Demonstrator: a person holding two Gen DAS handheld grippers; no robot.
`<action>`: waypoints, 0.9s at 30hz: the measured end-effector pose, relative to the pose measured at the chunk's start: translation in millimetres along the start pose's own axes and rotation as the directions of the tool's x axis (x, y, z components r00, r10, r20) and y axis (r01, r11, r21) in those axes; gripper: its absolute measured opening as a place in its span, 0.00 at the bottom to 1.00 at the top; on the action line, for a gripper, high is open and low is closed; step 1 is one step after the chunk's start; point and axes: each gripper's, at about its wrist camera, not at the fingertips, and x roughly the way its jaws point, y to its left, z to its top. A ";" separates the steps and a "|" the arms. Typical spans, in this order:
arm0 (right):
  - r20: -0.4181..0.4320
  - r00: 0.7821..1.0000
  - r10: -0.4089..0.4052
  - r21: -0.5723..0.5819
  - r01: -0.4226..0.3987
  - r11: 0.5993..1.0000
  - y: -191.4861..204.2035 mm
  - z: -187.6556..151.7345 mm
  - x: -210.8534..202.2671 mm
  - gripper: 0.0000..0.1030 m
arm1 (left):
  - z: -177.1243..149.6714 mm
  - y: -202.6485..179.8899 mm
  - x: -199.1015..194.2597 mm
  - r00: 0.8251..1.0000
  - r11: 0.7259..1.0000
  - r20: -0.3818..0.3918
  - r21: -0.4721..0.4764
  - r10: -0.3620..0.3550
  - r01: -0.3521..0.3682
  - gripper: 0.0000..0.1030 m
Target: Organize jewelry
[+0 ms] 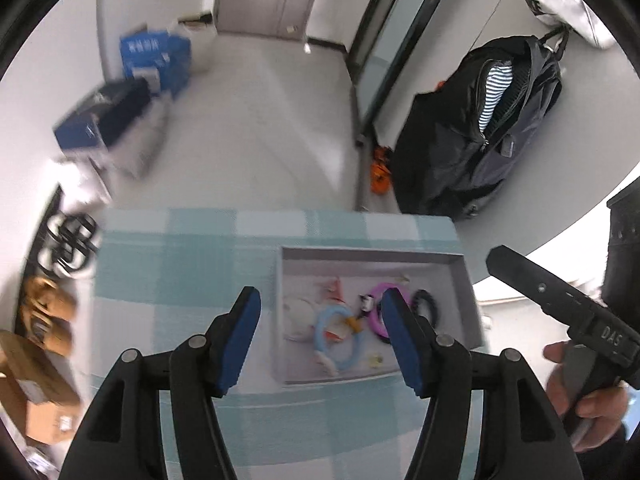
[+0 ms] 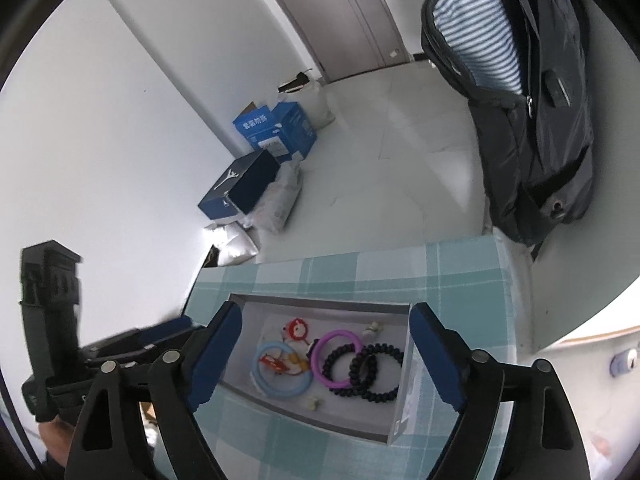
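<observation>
Overhead, both claws gape empty above a grey tray (image 2: 320, 304) on teal-checked cloth (image 2: 360, 272); boxes (image 2: 276, 128) line the wall.

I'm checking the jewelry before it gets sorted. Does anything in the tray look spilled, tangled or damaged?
Nothing is spilled or visibly damaged. Everything sits inside the grey tray, but jumbled: the two black beaded bracelets overlap each other and the purple ring, and small charms lie across the light blue ring. Both grippers are open and empty.
</observation>
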 end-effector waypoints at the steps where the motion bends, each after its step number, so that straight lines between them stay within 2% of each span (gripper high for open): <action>1: 0.006 1.000 -0.007 -0.009 0.007 1.000 2.2 -1.8 -2.1 0.87 | -1.3 0.0 -2.9 1.000 1.000 0.015 0.005 0.018 -0.018 0.57; 3: 0.022 1.000 -0.004 -0.023 0.004 1.000 6.5 -5.4 -7.5 0.88 | -4.5 -0.9 -9.2 0.998 0.999 0.044 0.017 0.039 -0.040 0.58; 5: 0.042 0.999 -0.003 -0.051 0.006 0.999 11.6 -9.7 -13.2 0.92 | -8.9 -4.4 -15.6 0.994 0.995 0.076 0.048 0.083 -0.087 0.74; 6: 0.060 0.998 -0.011 -0.084 0.016 0.996 16.9 -13.4 -17.5 0.93 | -11.8 -7.2 -19.5 0.990 0.992 0.099 0.068 0.103 -0.110 0.76; 8: 0.114 0.992 -0.044 -0.143 0.060 0.988 28.0 -22.2 -27.1 0.97 | -18.0 -12.4 -27.9 0.982 0.987 0.147 0.087 0.121 -0.135 0.77; 15: 0.186 0.982 -0.041 -0.211 0.081 0.974 45.1 -54.6 -52.0 0.98 | -39.0 -22.3 -53.5 0.965 0.986 0.229 0.079 0.126 -0.147 0.78; 18: 0.208 0.977 -0.052 -0.251 0.104 0.962 47.7 -66.9 -62.3 0.98 | -48.4 -25.5 -61.9 0.958 0.986 0.257 0.066 0.129 -0.150 0.84; 23: 0.230 0.972 -0.050 -0.237 0.106 0.966 43.4 -76.8 -76.3 0.99 | -60.4 -31.5 -69.7 0.942 0.977 0.285 0.069 0.176 -0.203 0.86; 27: 0.241 0.969 -0.056 -0.218 0.110 0.970 38.8 -78.8 -86.2 0.99 | -67.7 -31.5 -76.1 0.939 0.979 0.294 0.048 0.177 -0.199 0.86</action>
